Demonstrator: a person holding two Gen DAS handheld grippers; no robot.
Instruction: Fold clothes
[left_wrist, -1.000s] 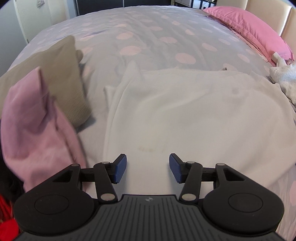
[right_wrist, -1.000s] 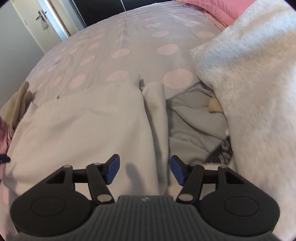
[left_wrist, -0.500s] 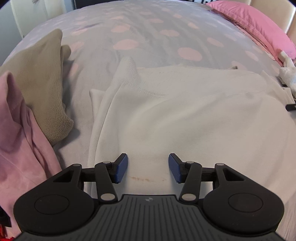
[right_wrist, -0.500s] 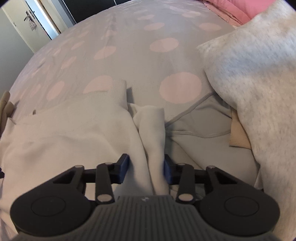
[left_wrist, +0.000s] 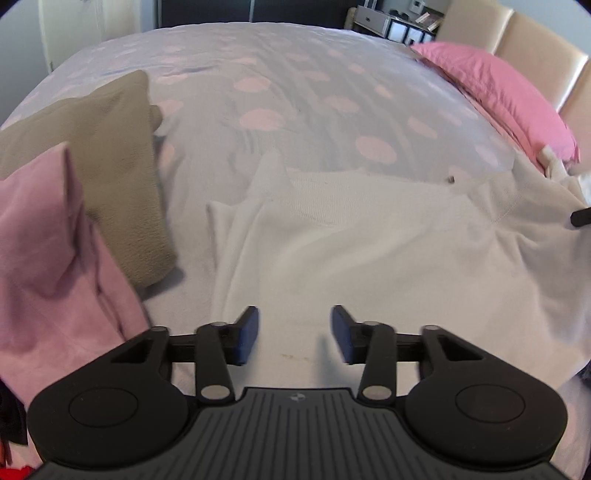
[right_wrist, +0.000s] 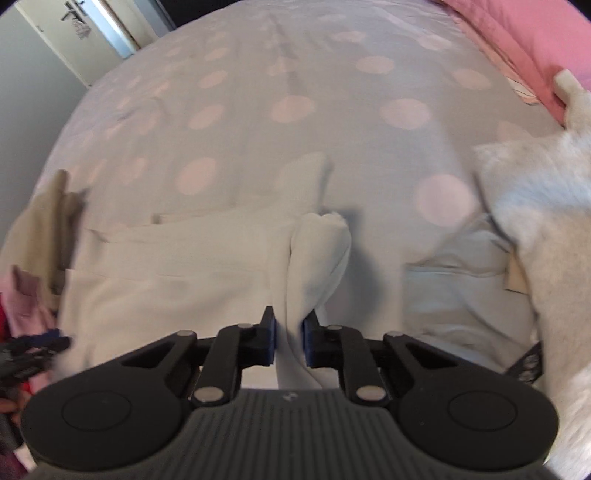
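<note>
Two grippers work over a wide grey bedspread with pink dots (left_wrist: 303, 88), which carries everything in sight. Largest of the clothes on it is the cream-white knit sweatshirt (left_wrist: 369, 251), spread flat along the near edge of the bed and reaching almost from one side pile to the other. At the left edge lie a folded tan knit garment (left_wrist: 110, 155) and a dusty-pink cotton garment (left_wrist: 48, 258) just beside it; toward the right edge sits a heap with a fuzzy pale-grey fleece (right_wrist: 535, 206) over a light-grey top (right_wrist: 465, 280), and a pink pillow (left_wrist: 509, 92) lies at the far right corner. The right gripper (right_wrist: 289, 341) is closing its jaws, and its blue pads pinch the bunched cream sleeve (right_wrist: 317, 258) of the sweatshirt, which rises in a ridge in front of it. The left gripper (left_wrist: 293, 334) hangs over the sweatshirt's near hem with its jaws closing too, yet parted, the cloth lying flat below and not pinched. The step in hand looks like the first fold: bringing that sleeve in across the body. Next, I judge, the right side must carry the sleeve over without dragging the body, while the left pins or grips the hem to keep it flat.
</note>
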